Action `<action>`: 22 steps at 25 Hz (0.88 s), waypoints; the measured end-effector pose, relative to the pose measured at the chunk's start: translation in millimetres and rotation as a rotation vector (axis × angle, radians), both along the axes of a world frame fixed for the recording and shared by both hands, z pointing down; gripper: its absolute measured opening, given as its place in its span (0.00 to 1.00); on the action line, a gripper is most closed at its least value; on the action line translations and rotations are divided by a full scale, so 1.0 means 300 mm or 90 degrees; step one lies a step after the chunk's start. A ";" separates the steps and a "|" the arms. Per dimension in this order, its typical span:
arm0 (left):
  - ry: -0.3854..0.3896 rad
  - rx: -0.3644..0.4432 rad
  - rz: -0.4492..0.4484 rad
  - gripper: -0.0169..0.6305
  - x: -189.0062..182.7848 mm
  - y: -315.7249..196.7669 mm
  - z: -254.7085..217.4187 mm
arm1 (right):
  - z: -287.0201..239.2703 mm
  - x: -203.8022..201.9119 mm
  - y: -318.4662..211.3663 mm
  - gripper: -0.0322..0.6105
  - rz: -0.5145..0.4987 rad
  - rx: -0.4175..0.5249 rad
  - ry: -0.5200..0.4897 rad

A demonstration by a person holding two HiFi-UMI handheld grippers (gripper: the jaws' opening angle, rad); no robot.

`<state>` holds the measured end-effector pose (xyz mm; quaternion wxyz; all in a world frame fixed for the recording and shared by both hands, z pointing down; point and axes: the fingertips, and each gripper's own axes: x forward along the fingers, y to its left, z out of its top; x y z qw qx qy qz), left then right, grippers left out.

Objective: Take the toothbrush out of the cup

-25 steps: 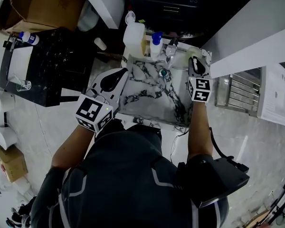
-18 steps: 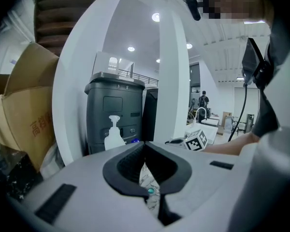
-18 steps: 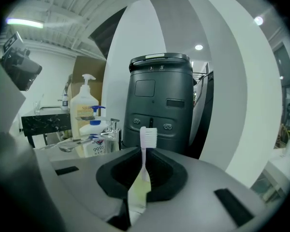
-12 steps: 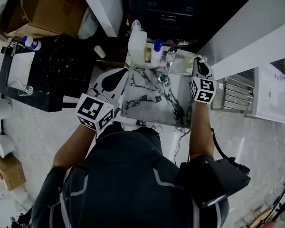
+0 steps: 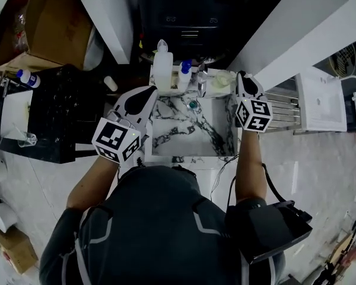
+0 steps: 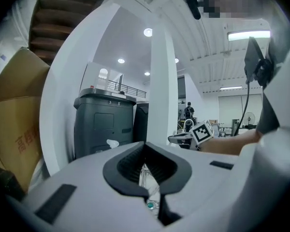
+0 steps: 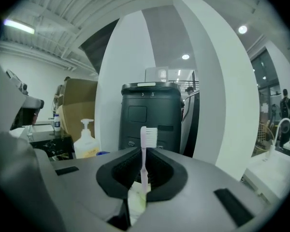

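sink (image 5: 166, 136) directly in front of the person.
on the sink's back rim, left to right: pump bottle (image 5: 162, 70), small bottle (image 5: 183, 76), tap (image 5: 201, 81), cup (image 5: 221, 80).
drain (image 5: 193, 104) in the sink, toward its back, in front of the tap.
left gripper (image 5: 149, 94) over the sink's left rim.
right gripper (image 5: 241, 79) over the sink's back right corner, just beside the cup.
toothbrush (image 7: 144, 153) upright between the right gripper's jaws, head up.
left of the sink: counter (image 5: 65, 117), with a bottle (image 5: 25, 78) and a glass (image 5: 25, 138) on its far side from the sink.
cardboard box (image 5: 41, 22) behind the counter.
right of the sink: rail rack (image 5: 282, 108).
behind the sink: bin (image 7: 150, 115).
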<state>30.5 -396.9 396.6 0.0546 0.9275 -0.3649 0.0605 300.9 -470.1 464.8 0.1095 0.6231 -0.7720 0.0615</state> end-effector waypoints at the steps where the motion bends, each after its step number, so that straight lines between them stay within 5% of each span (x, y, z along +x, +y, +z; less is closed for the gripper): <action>1: 0.001 0.006 0.009 0.04 0.002 -0.004 -0.009 | -0.030 -0.007 0.019 0.11 0.005 0.001 -0.008; 22: 0.054 0.051 0.103 0.04 -0.033 -0.096 -0.200 | -0.519 -0.200 0.433 0.11 0.067 0.077 0.023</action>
